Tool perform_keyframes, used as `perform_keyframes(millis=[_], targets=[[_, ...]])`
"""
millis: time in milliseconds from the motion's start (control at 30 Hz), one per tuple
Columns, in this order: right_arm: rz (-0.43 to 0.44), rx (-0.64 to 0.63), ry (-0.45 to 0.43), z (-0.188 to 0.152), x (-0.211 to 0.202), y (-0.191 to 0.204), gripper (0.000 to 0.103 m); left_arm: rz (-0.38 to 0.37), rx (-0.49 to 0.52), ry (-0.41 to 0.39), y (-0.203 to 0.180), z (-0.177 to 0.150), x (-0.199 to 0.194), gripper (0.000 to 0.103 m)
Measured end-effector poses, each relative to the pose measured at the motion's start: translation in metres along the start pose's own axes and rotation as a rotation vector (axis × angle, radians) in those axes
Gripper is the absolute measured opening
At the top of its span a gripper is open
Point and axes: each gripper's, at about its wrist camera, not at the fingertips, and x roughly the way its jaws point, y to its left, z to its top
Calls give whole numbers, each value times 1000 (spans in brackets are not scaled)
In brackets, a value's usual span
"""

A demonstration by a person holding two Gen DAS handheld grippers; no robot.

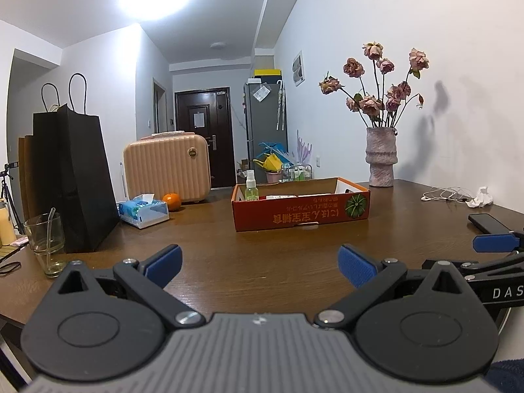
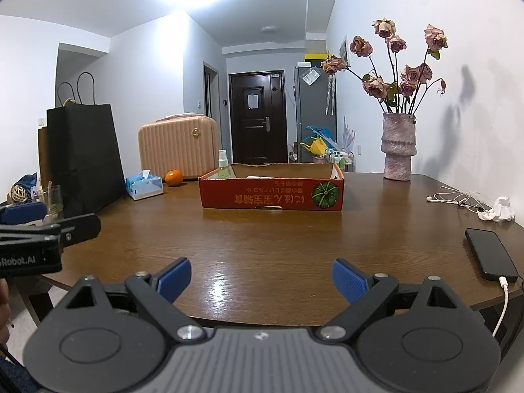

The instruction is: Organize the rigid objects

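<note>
Red cardboard box (image 2: 271, 195) with orange script and a green striped squash print, on a brown wood-grain table (image 2: 278, 245); left of the box, an orange fruit (image 2: 173, 177), ribbed peach suitcase (image 2: 178, 145), black paper bag (image 2: 85, 154); right, mottled pink vase (image 2: 398, 145)

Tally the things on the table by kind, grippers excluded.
Boxes: 2, red cardboard box, tissue box
Glassware: 2, drinking glass, spray bottle
Electronics: 2, phone, earphones
Vase: 1
Orange: 1
Black bag: 1
Crumpled tissue: 1
Total: 10
</note>
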Motion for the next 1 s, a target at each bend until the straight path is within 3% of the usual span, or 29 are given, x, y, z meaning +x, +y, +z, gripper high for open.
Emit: perform_keyframes(millis=[1000], targets=[[0,6,4,-1,1,-1,93,-2,5,-1,1,1,1,103]])
